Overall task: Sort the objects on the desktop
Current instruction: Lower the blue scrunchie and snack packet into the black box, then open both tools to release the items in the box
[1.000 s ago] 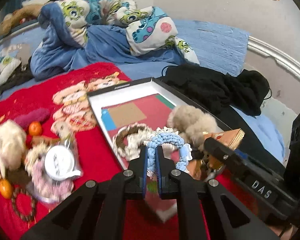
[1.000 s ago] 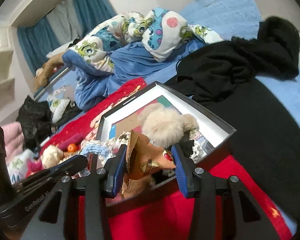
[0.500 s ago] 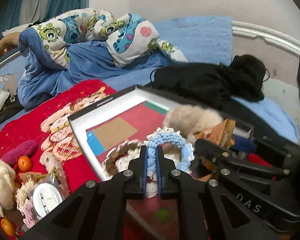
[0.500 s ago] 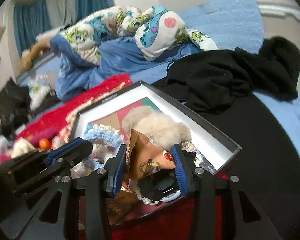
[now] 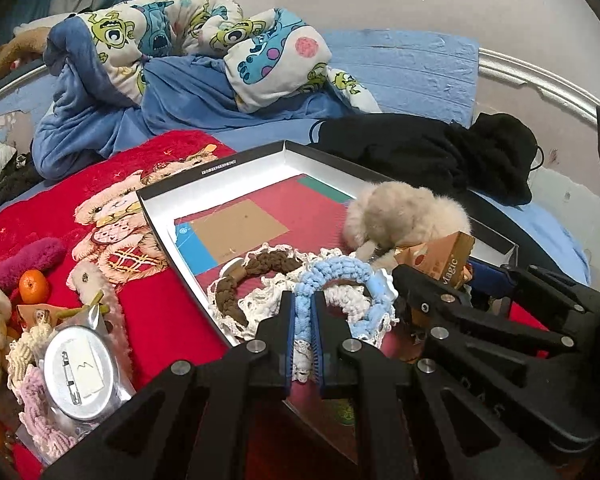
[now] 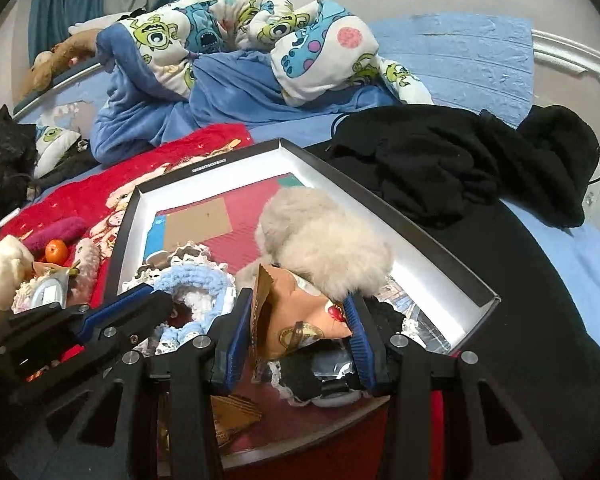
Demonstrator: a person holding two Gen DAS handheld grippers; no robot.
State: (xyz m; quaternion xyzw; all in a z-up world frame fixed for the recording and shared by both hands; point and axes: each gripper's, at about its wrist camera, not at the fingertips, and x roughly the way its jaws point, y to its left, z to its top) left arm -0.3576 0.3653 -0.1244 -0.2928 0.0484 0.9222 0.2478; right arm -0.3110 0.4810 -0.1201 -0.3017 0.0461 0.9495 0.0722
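Observation:
My left gripper (image 5: 302, 320) is shut on a light blue crocheted ring (image 5: 340, 276) and holds it over the near part of the black-rimmed box (image 5: 220, 166). The ring also shows in the right wrist view (image 6: 196, 284). My right gripper (image 6: 300, 312) is shut on a tan paper pouch (image 6: 296, 316), just right of the left gripper, above the box's near right part (image 6: 452, 276). Inside the box lie a brown braided ring with white lace (image 5: 256, 280) and a beige fluffy toy (image 5: 404, 216).
On the red blanket (image 5: 164, 312) left of the box lie a bagged round tin (image 5: 80, 372), a small orange (image 5: 32, 286), a pink fuzzy piece (image 5: 28, 258) and knitted bits. Black clothing (image 5: 428, 152) and a bundled quilt (image 5: 204, 44) lie behind the box.
Both grippers moved forward over the box, still holding the blue ring and the pouch. The right gripper came in close beside the left one.

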